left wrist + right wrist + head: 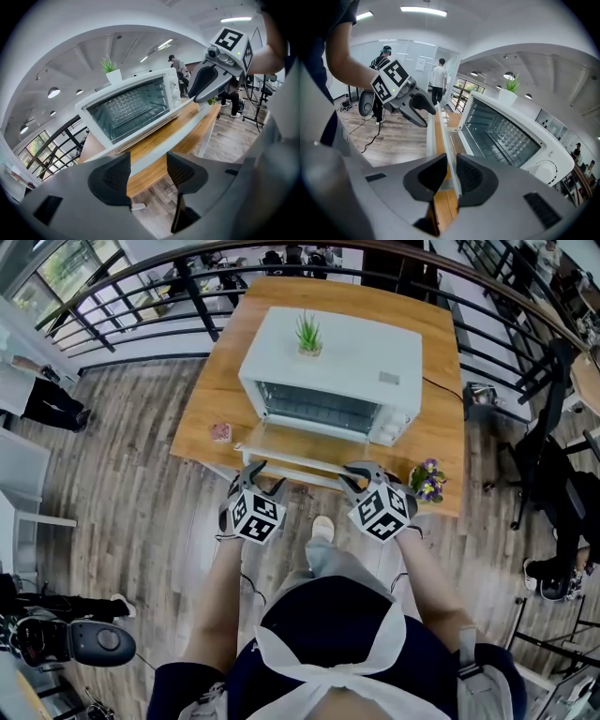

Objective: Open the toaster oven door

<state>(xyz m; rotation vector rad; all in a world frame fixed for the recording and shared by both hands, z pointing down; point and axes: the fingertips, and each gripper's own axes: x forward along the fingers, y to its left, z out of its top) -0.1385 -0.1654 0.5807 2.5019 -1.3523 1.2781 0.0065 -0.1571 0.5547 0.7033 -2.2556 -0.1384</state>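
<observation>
Head view: one door (298,440) down, two grips

We see one oven (328,362) on one table (436,432). Our left gripper (265,476) and right gripper (362,474) each clamp the single handle (305,465). One plant (308,334) tops the oven; one bunch of flowers (428,481) stands beside it.

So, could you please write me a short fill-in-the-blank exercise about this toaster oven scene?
1. The toaster oven stands on a ___ table.
2. A small potted ___ stands on top of the oven.
3. The left gripper and the right gripper each clamp the oven's lowered ___.
Missing words: wooden; plant; door.
</observation>
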